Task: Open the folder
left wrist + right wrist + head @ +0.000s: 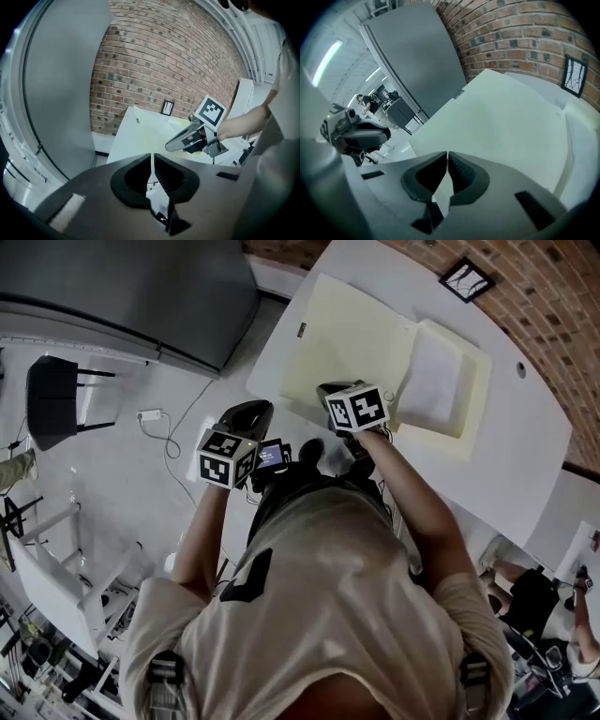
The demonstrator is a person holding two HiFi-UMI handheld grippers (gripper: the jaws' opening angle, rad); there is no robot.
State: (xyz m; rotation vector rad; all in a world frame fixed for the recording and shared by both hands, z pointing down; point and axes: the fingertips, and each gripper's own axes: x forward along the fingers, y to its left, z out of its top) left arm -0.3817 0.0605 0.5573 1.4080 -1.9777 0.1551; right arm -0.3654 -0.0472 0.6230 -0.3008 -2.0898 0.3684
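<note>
Lying open on white table (525,446): pale-yellow folder (352,343). Left cover is flat, spread toward table's left end. Right half carries a stack of white paper (433,379). Folder sits about mid-table. Brick wall (553,296) runs along far side, w/ small black-framed picture (466,279) past folder's far edge.

Right gripper (328,390): tip over near edge of folder's left cover, pointing down & fwd. Right gripper view shows jaws pressed together, nothing btwn them, cream cover filling the bkgd. Whether tip touches cover: can't tell.

Left gripper (253,411): off table's near-left corner, over floor, apart from folder. Left gripper view shows jaws nearly touching, thin slit only, empty. Right gripper is visible ahead there, marker cube (209,110) on top.

Person in light T-shirt, both forearms extended. Grey cabinet (141,296) stands left of table. Dark chair (52,399) & power strip (150,415) on floor.
</note>
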